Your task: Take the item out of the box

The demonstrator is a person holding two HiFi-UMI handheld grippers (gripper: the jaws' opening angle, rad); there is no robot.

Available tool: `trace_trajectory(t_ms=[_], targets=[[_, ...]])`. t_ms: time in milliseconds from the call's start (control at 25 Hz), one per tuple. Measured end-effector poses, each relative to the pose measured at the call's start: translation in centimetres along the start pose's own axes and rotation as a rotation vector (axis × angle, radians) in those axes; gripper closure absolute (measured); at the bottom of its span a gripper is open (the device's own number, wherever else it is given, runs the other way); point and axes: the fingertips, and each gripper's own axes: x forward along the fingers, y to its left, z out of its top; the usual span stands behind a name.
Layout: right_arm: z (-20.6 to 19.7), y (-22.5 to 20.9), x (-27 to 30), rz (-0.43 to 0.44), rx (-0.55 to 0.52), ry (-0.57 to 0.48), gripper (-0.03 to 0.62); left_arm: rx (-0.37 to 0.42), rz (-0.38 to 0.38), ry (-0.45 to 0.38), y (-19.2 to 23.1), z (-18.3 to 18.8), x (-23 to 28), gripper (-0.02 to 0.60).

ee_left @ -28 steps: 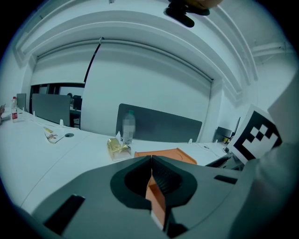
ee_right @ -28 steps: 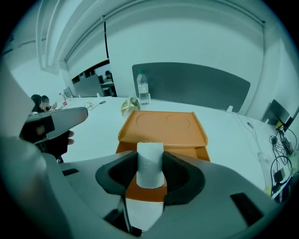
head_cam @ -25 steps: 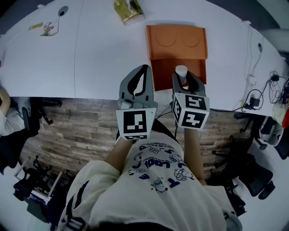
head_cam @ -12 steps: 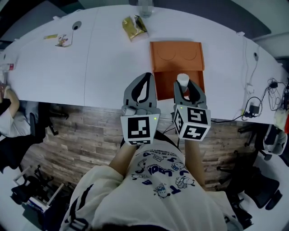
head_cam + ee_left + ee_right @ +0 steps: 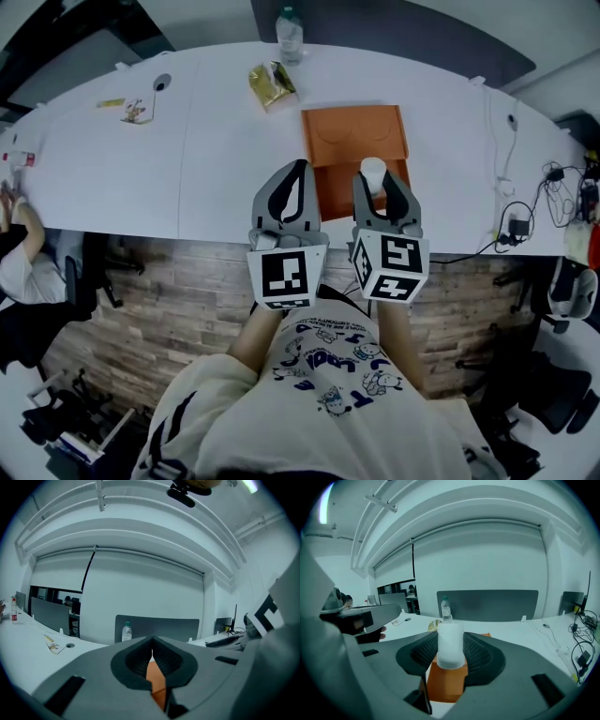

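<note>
The orange box (image 5: 354,141) lies open on the white table (image 5: 187,169), its lid flat behind it. My right gripper (image 5: 376,180) hangs over the box's near part, shut on a white cylindrical item (image 5: 373,170). In the right gripper view the white item (image 5: 450,648) stands upright between the ribbed pads, with the orange box (image 5: 444,684) below it. My left gripper (image 5: 294,171) hovers just left of the box, its jaws shut on nothing. In the left gripper view a sliver of the orange box (image 5: 157,681) shows through the slit between the jaws.
A water bottle (image 5: 288,28) and a yellow snack packet (image 5: 269,82) sit at the far side of the table. Papers (image 5: 136,109) lie far left, and cables with a plug (image 5: 518,220) at the right edge. Office chairs stand on the wooden floor.
Both grippers keep their pose over the box's near part, the white item still in the right one. The head view has tilted up, which brings the bottle into sight.
</note>
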Motion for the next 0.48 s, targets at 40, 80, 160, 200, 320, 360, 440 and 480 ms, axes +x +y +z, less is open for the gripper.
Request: trace_trajectory(t_ms=[40, 80, 160, 200, 320, 360, 440, 480], targets=[[0.3, 0.1, -0.2, -0.003, 0.000, -0.012, 0.413, 0.003, -0.001, -0.007, 0.0, 0.3, -0.1, 0.563], [0.6, 0.1, -0.4, -0.006, 0.001, -0.024, 0.413, 0.005, -0.002, -0.013, -0.1, 0.5, -0.2, 0.563], [1.1, 0.2, -0.8, -0.008, 0.002, -0.049, 0.413, 0.009, -0.004, -0.024, -0.2, 1.0, -0.5, 0.563], [1.3, 0.4, -1.0, -0.008, 0.000, -0.064, 0.413, 0.011, -0.005, -0.030, -0.2, 1.2, -0.6, 0.563], [2.2, 0.7, -1.7, -0.008, -0.006, -0.106, 0.413, 0.016, -0.009, -0.048, -0.3, 1.8, -0.9, 0.563], [2.4, 0.8, -1.9, -0.010, -0.008, -0.117, 0.413, 0.018, -0.011, -0.054, -0.3, 2.1, -1.0, 0.563], [2.9, 1.0, -2.2, -0.013, -0.008, -0.134, 0.413, 0.025, -0.012, -0.067, -0.3, 2.6, -1.2, 0.563], [3.1, 1.0, -2.3, -0.014, -0.007, -0.141, 0.413, 0.028, -0.012, -0.074, -0.4, 2.9, -1.2, 0.563]])
